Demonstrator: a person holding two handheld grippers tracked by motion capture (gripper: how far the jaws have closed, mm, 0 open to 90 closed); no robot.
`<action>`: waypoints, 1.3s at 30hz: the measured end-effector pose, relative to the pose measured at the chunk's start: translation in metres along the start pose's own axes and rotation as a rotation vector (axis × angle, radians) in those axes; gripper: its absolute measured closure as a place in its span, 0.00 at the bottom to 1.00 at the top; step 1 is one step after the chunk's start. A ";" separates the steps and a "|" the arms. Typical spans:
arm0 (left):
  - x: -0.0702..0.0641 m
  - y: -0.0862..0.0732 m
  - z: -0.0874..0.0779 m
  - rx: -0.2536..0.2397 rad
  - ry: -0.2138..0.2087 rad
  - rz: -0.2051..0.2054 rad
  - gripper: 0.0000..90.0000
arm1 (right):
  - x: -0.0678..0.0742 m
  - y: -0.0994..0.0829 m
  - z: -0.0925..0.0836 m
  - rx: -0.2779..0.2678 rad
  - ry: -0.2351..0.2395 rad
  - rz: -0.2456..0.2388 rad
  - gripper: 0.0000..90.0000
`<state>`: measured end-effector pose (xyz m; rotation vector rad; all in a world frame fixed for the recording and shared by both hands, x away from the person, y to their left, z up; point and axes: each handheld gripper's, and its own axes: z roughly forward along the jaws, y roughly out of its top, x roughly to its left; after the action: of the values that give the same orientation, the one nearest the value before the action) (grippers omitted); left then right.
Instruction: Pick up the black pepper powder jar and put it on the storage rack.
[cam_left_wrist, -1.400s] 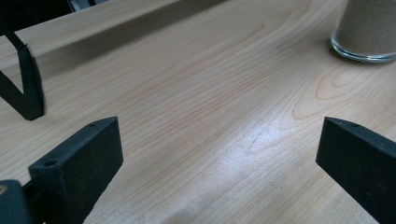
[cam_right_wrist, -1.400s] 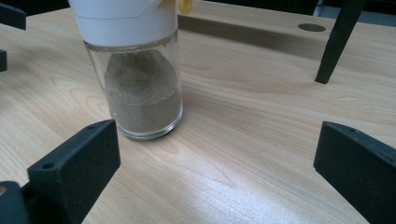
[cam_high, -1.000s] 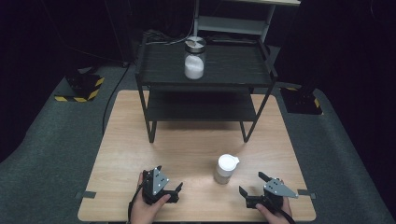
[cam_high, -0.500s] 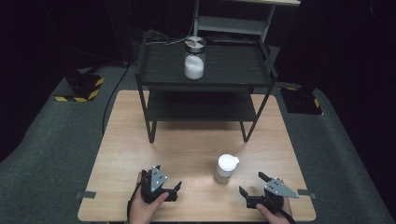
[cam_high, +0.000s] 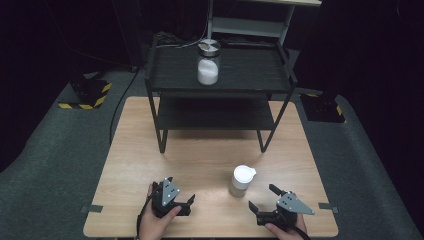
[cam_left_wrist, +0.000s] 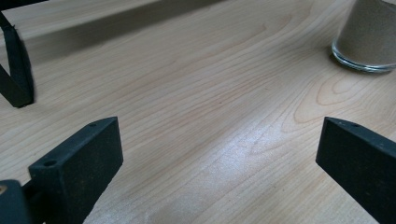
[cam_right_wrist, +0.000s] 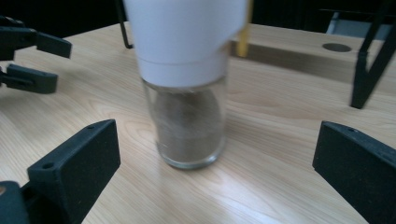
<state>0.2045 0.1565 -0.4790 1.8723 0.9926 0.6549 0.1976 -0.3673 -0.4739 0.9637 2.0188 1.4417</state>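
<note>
Fingers are held wide on the right gripper (cam_high: 265, 199), low right of the high view, nothing clasped; the white-capped jar (cam_right_wrist: 187, 84) is framed squarely between them in the right gripper view. The left gripper (cam_high: 181, 203) is spread wide too, resting lower left. Against the earlier frames, nothing is seen shifted: the jar is left on the desk (cam_high: 200, 160), below the black shelf rack (cam_high: 220, 85). A grasp is judged next.
</note>
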 end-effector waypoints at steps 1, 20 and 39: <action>0.000 0.000 0.000 -0.002 0.001 0.001 0.01 | 0.001 0.001 0.001 0.002 0.002 0.007 0.01; 0.003 -0.002 -0.001 -0.008 -0.026 0.006 0.01 | 0.032 0.023 0.040 0.031 -0.052 -0.026 0.14; 0.003 -0.002 -0.002 -0.008 -0.021 -0.004 0.01 | 0.047 0.019 0.061 -0.028 -0.115 0.028 0.32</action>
<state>0.2045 0.1606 -0.4799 1.8659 0.9786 0.6350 0.2168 -0.2902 -0.4752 1.0422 1.9048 1.3927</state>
